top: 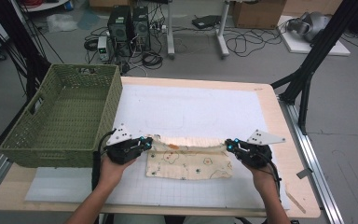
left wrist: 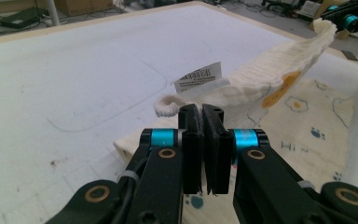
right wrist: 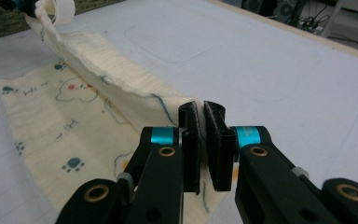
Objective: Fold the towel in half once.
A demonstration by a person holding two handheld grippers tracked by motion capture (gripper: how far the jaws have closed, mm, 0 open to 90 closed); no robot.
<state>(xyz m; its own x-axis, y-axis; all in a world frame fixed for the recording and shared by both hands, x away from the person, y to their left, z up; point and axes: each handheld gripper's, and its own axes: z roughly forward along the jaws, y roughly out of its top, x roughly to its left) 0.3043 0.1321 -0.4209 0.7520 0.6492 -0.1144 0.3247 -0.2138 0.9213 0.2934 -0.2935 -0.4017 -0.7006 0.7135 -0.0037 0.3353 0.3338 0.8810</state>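
A cream cloth (top: 189, 161) printed with small animals and flowers lies on the white mat, its far edge lifted and folded toward the person. My left gripper (top: 147, 142) is shut on the cloth's left far corner; in the left gripper view that gripper (left wrist: 201, 112) pinches the cloth (left wrist: 265, 79) beside a white label (left wrist: 199, 76). My right gripper (top: 229, 145) is shut on the right far corner; in the right gripper view the jaws of this gripper (right wrist: 201, 109) clamp the raised edge of the cloth (right wrist: 107, 81). The lifted edge hangs taut between both grippers.
A green woven basket (top: 65, 116) stands empty at the table's left side, close to my left hand. The white gridded mat (top: 196, 112) covers most of the wooden table (top: 279, 121). Computers, cables and boxes lie on the floor beyond the far edge.
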